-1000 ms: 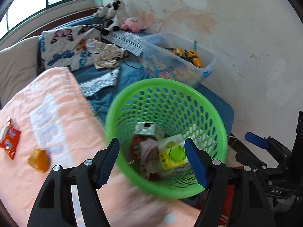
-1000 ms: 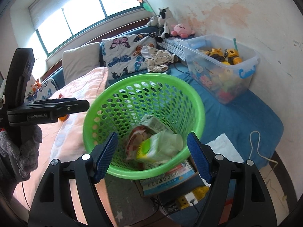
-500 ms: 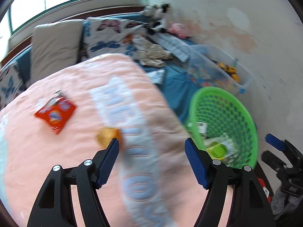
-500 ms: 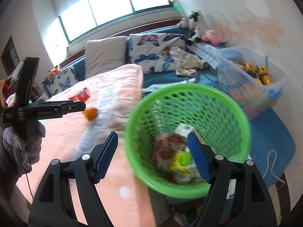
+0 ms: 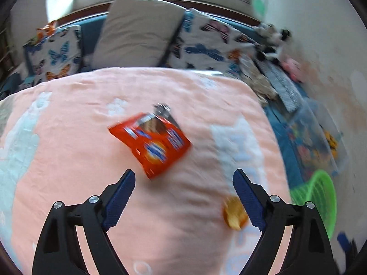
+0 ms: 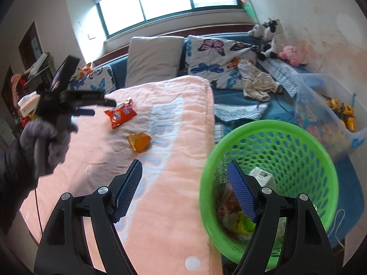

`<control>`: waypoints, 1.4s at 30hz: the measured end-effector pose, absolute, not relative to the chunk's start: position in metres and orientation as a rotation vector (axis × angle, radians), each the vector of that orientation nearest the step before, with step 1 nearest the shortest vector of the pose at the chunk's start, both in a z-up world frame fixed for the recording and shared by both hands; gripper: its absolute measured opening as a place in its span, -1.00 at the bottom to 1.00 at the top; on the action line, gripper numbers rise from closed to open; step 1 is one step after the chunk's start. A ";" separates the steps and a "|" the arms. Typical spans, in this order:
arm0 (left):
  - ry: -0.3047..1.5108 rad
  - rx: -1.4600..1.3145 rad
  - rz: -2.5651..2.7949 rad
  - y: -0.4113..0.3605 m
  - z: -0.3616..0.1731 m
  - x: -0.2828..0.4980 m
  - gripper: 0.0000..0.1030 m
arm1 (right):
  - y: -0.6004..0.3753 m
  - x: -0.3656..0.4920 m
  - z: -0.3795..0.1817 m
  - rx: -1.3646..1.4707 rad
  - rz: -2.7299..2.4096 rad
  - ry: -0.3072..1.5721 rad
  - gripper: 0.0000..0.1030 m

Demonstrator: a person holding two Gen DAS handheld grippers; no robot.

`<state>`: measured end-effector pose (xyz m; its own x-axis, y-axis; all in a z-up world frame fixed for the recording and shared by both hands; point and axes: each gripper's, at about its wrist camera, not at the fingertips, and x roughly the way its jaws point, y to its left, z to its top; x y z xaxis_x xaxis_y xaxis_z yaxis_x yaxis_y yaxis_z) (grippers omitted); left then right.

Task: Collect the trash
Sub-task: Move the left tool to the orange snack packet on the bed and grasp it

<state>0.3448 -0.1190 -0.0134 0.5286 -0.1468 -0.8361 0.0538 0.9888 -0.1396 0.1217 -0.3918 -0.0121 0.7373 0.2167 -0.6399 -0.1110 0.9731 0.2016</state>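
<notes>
An orange-red snack bag (image 5: 152, 143) lies on the pink blanket (image 5: 68, 151), just ahead of my open, empty left gripper (image 5: 183, 197). A small orange wrapper (image 5: 234, 213) lies by the left gripper's right finger. In the right wrist view the snack bag (image 6: 120, 114) and orange wrapper (image 6: 138, 142) lie further off on the blanket, with the left gripper (image 6: 96, 105) held over the bag. My right gripper (image 6: 184, 190) is open and empty over the blanket edge, next to the green basket (image 6: 286, 130), which holds several pieces of trash.
The green basket (image 5: 321, 194) stands off the bed's right side. Pillows (image 6: 156, 57) and butterfly cushions (image 6: 218, 57) line the back. A clear toy bin (image 6: 328, 114), clothes (image 6: 257, 84) and plush toys (image 6: 270, 36) sit on the blue mattress by the wall.
My left gripper has swung left from over the basket to over the blanket, and the snack bag now lies just ahead of it. My right gripper has shifted left, off the basket's centre.
</notes>
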 end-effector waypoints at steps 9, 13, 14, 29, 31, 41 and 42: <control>1.046 -0.267 0.029 -0.099 -0.045 0.390 0.69 | -0.384 0.132 -0.034 0.166 0.241 0.769 0.49; 1.058 -0.291 0.065 -0.098 -0.057 0.407 0.72 | -0.384 0.135 -0.041 0.177 0.257 0.778 0.49; 1.058 -0.285 0.076 -0.100 -0.059 0.412 0.72 | -0.385 0.136 -0.043 0.182 0.262 0.783 0.49; 1.090 -0.267 0.202 -0.102 -0.088 0.448 0.76 | -0.376 0.154 -0.059 0.192 0.300 0.821 0.49; 1.100 -0.252 0.203 -0.102 -0.091 0.449 0.76 | -0.372 0.156 -0.060 0.185 0.306 0.825 0.49; 1.081 -0.209 0.127 -0.095 -0.084 0.428 0.02 | -0.352 0.169 -0.062 0.155 0.330 0.836 0.49; 1.079 -0.207 0.117 -0.095 -0.083 0.425 -0.08 | -0.350 0.170 -0.061 0.153 0.330 0.836 0.49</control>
